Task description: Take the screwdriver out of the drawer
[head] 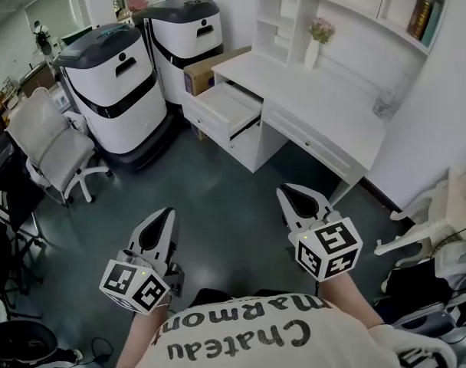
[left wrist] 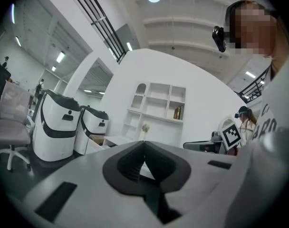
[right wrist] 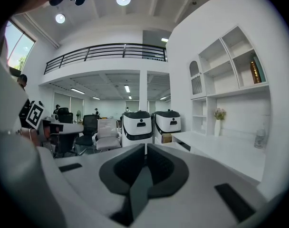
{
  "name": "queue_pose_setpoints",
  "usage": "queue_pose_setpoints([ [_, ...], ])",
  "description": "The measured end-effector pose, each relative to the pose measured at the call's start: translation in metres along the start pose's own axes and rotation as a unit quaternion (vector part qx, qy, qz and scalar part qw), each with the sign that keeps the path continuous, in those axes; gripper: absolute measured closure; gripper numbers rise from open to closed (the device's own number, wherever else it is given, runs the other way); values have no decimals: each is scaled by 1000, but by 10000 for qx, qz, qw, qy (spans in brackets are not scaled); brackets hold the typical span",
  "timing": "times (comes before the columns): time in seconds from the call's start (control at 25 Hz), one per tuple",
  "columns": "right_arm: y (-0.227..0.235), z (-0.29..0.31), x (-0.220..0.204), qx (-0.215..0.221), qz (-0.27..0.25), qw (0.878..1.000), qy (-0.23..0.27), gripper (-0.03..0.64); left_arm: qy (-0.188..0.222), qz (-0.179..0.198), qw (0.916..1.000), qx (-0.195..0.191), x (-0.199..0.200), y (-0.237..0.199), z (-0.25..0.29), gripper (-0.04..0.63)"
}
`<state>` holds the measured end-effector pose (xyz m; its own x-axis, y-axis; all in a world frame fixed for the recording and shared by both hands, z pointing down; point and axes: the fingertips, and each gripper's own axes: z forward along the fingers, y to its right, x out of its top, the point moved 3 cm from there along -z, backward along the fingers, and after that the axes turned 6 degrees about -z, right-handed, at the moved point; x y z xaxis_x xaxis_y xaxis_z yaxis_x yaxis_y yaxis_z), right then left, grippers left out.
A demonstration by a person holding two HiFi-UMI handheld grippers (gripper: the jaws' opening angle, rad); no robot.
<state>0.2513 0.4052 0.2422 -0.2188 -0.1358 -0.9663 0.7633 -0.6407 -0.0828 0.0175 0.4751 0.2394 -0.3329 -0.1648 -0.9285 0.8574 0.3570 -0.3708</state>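
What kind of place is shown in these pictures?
Probably an office or workshop hall, not a home: a white desk with one drawer open, a white swivel office chair, and two large white-and-black machines parked beside the desk.

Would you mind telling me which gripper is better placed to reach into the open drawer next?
Right, slightly. In the head view the right gripper sits nearer the open drawer than the left gripper. Both have shut, empty jaws and are far from it, so the edge is small.
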Motion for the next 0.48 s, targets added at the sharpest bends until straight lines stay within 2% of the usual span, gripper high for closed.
queue_pose_setpoints([
  [0.2, 5, 9, -8, 41, -17, 10000, -89, 583, -36, -11, 10000, 12, -5, -5, 6, 572],
  [0.48, -12, 36, -21, 451, 12, 9983, -376, 583, -192, -300, 9989, 303, -26, -19, -5, 572],
])
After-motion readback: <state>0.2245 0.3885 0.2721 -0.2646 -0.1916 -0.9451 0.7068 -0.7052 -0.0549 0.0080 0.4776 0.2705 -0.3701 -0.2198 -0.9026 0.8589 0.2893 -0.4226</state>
